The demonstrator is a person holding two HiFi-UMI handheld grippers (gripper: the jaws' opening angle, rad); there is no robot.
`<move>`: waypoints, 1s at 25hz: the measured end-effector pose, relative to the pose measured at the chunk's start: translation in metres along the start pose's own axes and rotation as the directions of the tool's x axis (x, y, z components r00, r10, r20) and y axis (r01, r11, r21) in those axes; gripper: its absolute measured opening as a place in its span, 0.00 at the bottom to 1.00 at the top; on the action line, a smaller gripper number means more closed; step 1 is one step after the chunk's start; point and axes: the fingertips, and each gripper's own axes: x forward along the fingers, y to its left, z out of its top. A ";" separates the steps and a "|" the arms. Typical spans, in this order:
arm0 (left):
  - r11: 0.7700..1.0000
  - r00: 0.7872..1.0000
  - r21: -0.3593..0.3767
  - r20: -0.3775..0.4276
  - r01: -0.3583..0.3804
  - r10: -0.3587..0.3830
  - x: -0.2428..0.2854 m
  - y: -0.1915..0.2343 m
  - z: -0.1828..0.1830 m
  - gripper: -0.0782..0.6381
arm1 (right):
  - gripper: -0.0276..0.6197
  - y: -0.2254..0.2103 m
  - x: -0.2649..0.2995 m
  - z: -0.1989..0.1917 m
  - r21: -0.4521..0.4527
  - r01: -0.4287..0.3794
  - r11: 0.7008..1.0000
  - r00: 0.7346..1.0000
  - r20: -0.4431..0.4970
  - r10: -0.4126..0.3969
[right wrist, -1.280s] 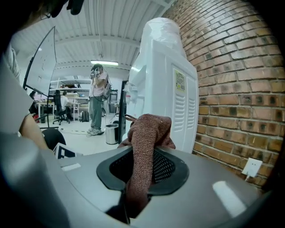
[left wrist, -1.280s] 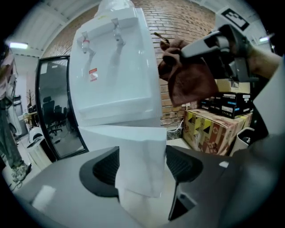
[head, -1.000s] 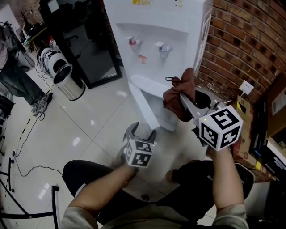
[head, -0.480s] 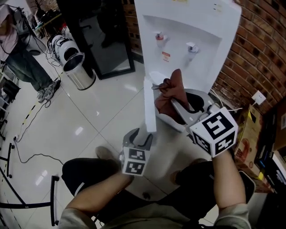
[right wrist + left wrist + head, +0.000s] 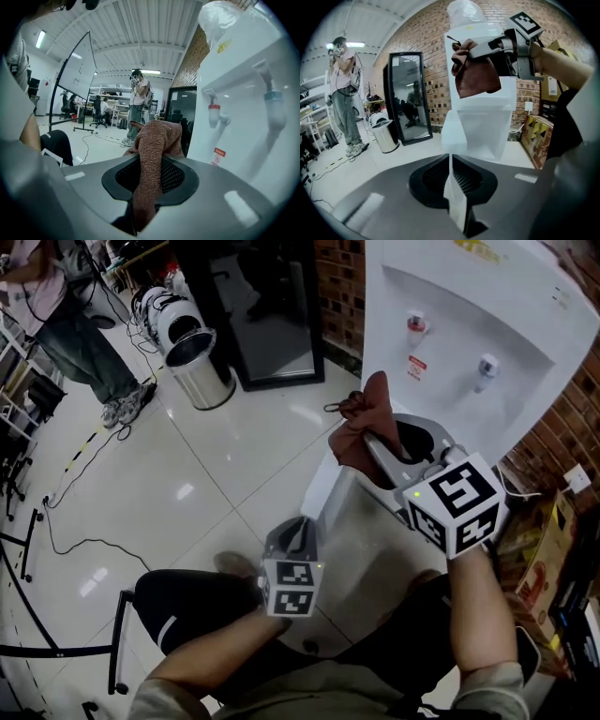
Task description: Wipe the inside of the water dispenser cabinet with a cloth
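The white water dispenser (image 5: 469,324) stands at the upper right against a brick wall, with its lower cabinet door (image 5: 323,495) swung open. My left gripper (image 5: 295,532) is at the door's free edge, and its jaws are closing with that thin white edge (image 5: 454,206) between them. My right gripper (image 5: 370,439) is shut on a bunched brown cloth (image 5: 352,451). It holds the cloth up in front of the dispenser, above the open cabinet. The cabinet's inside is hidden behind the cloth and gripper. In the right gripper view the cloth (image 5: 150,173) hangs over the jaws beside the taps (image 5: 213,112).
A steel bin (image 5: 202,381) and a black-framed mirror (image 5: 272,315) stand left of the dispenser. A person (image 5: 56,324) stands at the far left, with cables (image 5: 75,521) on the tiled floor. Cardboard boxes (image 5: 553,549) sit at the right under a wall socket (image 5: 577,476).
Both grippers have moved closer to the dispenser. The left jaws, open a second ago, have closed round the door's edge. The right gripper still holds the cloth.
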 end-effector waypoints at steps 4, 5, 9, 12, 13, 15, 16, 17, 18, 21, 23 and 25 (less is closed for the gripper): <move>0.996 0.997 -0.019 -0.010 -0.083 0.083 0.010 0.043 -0.001 0.11 | 0.19 0.006 0.032 0.012 0.001 -0.035 0.999 0.999 0.021 0.035; 0.995 0.995 -0.021 -0.018 -0.095 0.094 0.014 0.053 -0.001 0.11 | 0.19 0.008 0.035 0.014 -0.018 -0.039 0.999 0.999 0.014 0.039; 0.989 0.987 -0.026 -0.072 -0.143 0.141 0.033 0.099 -0.005 0.11 | 0.19 0.007 0.041 0.027 -0.029 -0.014 0.999 1.000 0.008 0.014; 0.984 0.983 -0.047 -0.066 -0.173 0.170 0.050 0.130 0.001 0.11 | 0.19 0.003 0.036 0.042 -0.033 0.020 0.999 1.000 0.022 -0.020; 0.983 0.984 -0.053 -0.058 -0.173 0.170 0.056 0.137 0.006 0.11 | 0.19 0.002 0.033 0.043 -0.035 0.032 0.999 0.999 0.026 -0.031; 0.986 0.987 -0.054 -0.052 -0.156 0.153 0.065 0.146 0.014 0.11 | 0.19 -0.002 0.028 0.029 -0.027 0.059 0.998 0.998 0.015 -0.058; 0.989 0.989 -0.051 -0.049 -0.140 0.138 0.068 0.147 0.018 0.11 | 0.19 -0.007 0.027 0.016 -0.014 0.075 0.997 0.997 -0.004 -0.075; 0.991 0.992 -0.048 -0.043 -0.124 0.122 0.068 0.147 0.023 0.11 | 0.19 -0.012 0.028 0.001 0.003 0.089 0.996 0.996 -0.031 -0.089; 0.994 0.994 -0.044 -0.034 -0.103 0.102 0.067 0.148 0.029 0.11 | 0.19 -0.017 0.031 -0.011 0.018 0.098 0.995 0.994 -0.059 -0.097; 0.999 1.000 -0.031 -0.003 0.010 -0.010 0.057 0.144 0.052 0.13 | 0.19 -0.025 0.044 -0.029 0.053 0.079 0.995 0.992 -0.098 -0.074; 0.993 0.993 -0.007 0.027 0.115 -0.115 0.046 0.131 0.065 0.23 | 0.19 -0.020 0.052 -0.030 0.078 0.048 0.996 0.995 -0.094 -0.041; 0.976 0.975 0.006 0.042 0.217 -0.217 0.035 0.116 0.067 0.31 | 0.19 -0.009 0.063 -0.024 0.078 0.011 0.997 0.997 -0.080 -0.004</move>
